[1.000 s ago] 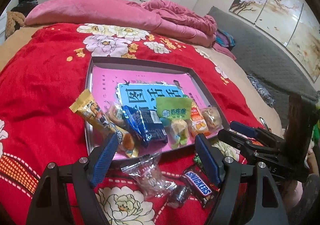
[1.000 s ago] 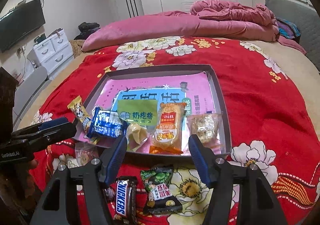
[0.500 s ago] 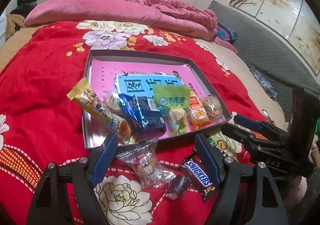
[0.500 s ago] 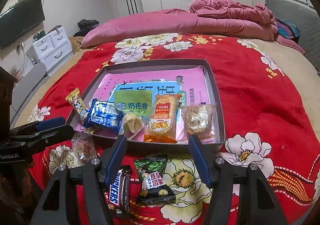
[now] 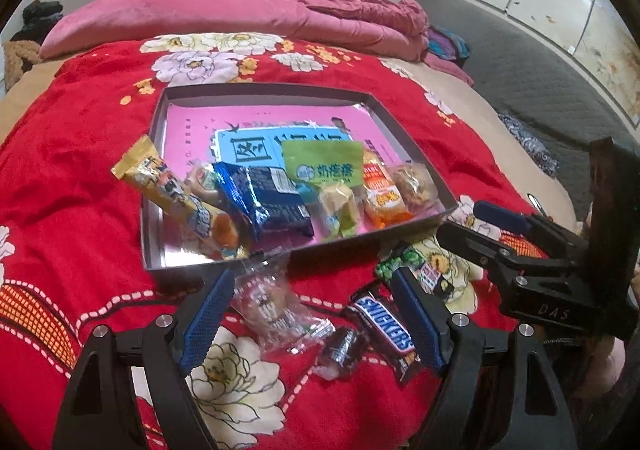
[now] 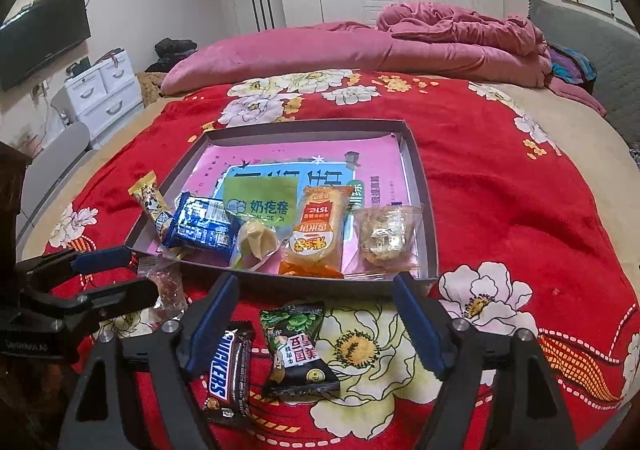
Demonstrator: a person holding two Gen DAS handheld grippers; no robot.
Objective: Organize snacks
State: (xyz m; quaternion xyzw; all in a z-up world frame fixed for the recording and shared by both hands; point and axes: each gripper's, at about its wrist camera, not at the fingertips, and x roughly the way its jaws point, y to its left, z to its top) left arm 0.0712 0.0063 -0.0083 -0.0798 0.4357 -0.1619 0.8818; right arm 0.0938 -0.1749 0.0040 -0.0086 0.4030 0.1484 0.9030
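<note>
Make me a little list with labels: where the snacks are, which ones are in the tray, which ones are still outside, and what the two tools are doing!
Place: red flowered blanket on a bed
Tray: holds a blue packet, green packet, orange packet, clear-wrapped cake
Over the tray's edge: yellow packet
Outside the tray: chocolate bar, green pea packet, clear candy bag
Left tool: open, holding nothing
Right tool: opening, holding nothing

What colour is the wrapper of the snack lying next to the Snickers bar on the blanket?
Green and black peanut packet, clearest in the right wrist view.
</note>
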